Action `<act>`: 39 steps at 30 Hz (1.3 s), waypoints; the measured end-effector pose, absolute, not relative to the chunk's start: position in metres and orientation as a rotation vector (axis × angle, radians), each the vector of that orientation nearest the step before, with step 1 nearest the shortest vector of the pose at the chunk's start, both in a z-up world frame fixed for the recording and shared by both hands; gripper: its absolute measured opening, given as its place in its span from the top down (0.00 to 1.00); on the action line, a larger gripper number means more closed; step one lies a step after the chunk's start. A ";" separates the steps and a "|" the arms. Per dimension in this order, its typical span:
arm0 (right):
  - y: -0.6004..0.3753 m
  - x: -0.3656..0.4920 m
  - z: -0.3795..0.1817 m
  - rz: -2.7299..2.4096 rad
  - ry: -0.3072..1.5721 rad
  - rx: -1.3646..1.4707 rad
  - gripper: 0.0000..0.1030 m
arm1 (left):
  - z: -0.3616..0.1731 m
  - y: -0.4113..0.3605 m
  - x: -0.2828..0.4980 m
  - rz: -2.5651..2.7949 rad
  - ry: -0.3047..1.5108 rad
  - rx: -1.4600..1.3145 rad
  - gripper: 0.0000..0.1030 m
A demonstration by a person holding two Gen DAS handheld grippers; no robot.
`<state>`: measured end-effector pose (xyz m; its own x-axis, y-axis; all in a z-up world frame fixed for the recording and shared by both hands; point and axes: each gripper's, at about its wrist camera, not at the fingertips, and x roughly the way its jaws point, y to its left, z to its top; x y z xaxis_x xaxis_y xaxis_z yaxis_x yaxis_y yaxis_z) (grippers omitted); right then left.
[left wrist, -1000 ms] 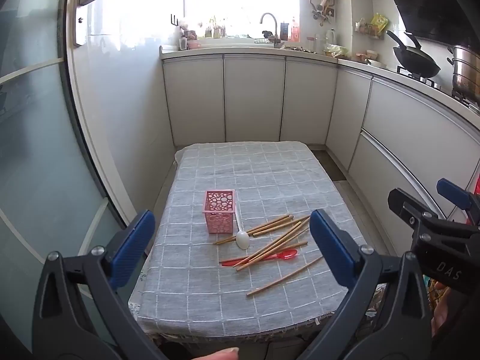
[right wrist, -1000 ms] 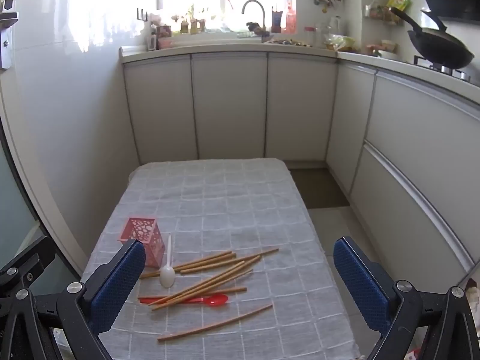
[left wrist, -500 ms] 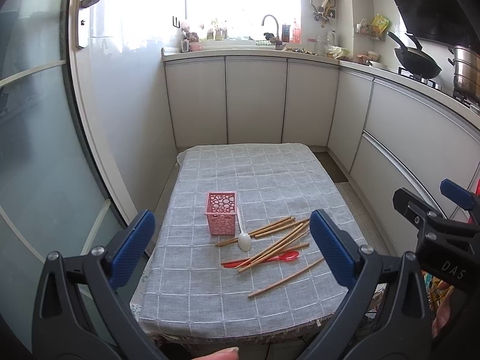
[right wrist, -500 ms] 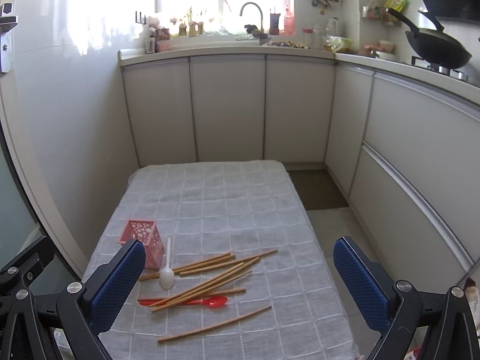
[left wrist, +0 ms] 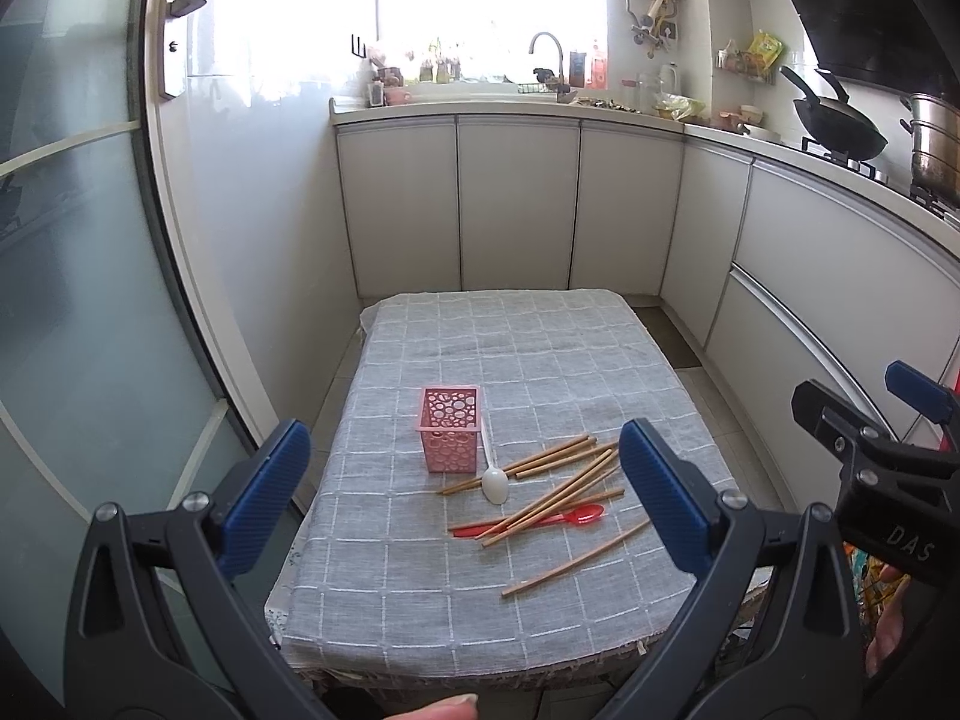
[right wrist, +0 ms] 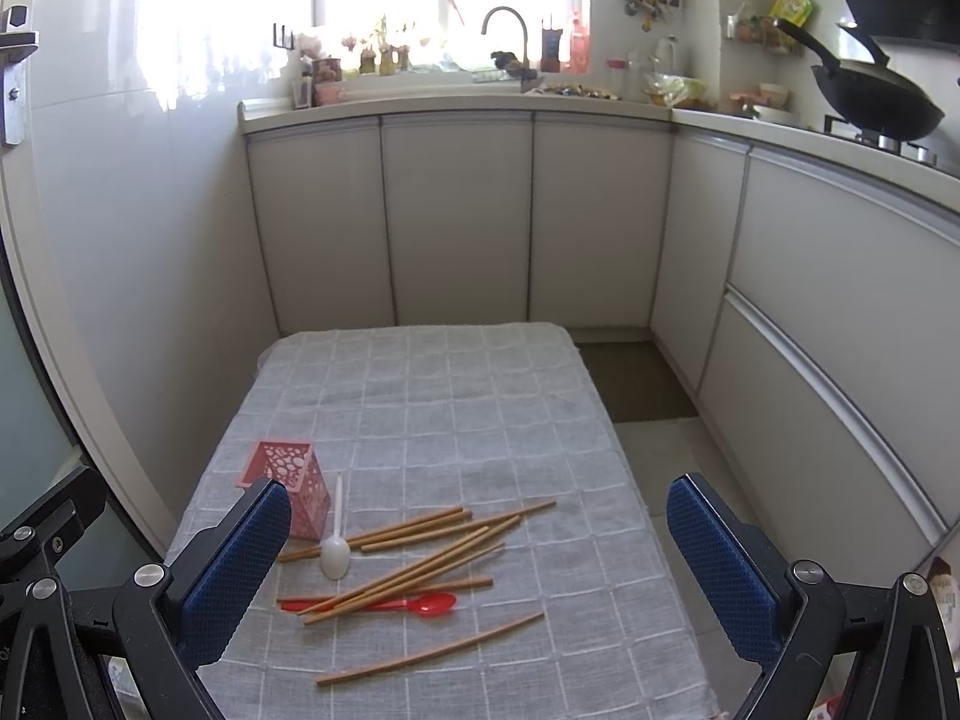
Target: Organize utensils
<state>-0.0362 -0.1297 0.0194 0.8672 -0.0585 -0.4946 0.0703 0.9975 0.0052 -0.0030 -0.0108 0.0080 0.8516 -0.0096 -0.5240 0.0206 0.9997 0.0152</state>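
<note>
Little has shifted since earlier; both grippers, left (left wrist: pixel 459 501) and right (right wrist: pixel 477 564), are held wide open and empty. Approach stage: chopsticks (right wrist: pixel 414 576) must be grasped for the pink holder (left wrist: pixel 451 437).

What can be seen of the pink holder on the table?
The pink holder is a small square open-topped basket, plastic by its look, with walls pierced by round holes. It stands upright on the grey checked cloth, seemingly empty. The white spoon lies right beside it; contact is unclear. Neither gripper touches it.
</note>
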 end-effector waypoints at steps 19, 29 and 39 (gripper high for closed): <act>-0.130 -0.038 0.023 -0.073 0.513 0.023 0.00 | 0.010 -0.010 -0.003 -0.009 0.551 0.020 0.01; -0.131 -0.039 0.025 -0.074 0.511 0.023 0.00 | 0.010 -0.010 -0.003 -0.007 0.549 0.020 0.01; -0.131 -0.039 0.024 -0.071 0.510 0.022 0.00 | 0.010 -0.008 -0.004 -0.001 0.537 0.009 0.01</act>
